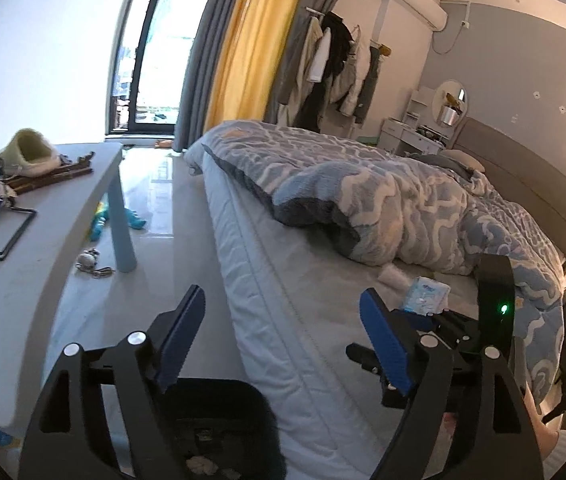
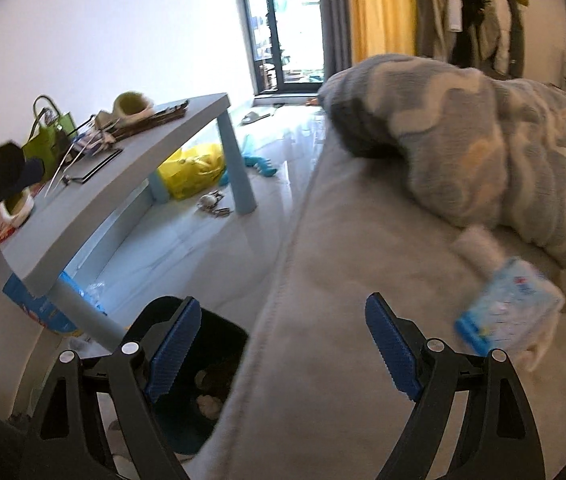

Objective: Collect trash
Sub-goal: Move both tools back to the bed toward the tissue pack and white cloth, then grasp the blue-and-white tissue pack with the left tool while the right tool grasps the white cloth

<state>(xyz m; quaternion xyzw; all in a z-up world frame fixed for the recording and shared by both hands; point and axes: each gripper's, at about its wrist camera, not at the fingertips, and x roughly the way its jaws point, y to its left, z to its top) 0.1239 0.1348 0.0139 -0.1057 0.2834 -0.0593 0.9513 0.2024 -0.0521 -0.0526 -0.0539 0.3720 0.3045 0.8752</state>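
While some trash already lies in the bin [image 2: 187, 380], a tissue pack [image 2: 511, 312] near it remains; left gripper [image 1: 283, 340] and right gripper [image 2: 283, 344] are wide open, empty.

A bin [image 2: 203, 380] stands on the floor [image 2: 283, 168] between the surface [image 2: 131, 184] and the bed [image 2: 343, 320]. A tissue pack [image 2: 511, 312] lies on the bed beside the blanket [image 2: 503, 140].

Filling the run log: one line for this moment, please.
task: collect trash | left gripper: open, empty | right gripper: open, empty | bin: on floor by bed, trash inside | tissue pack: on mattress
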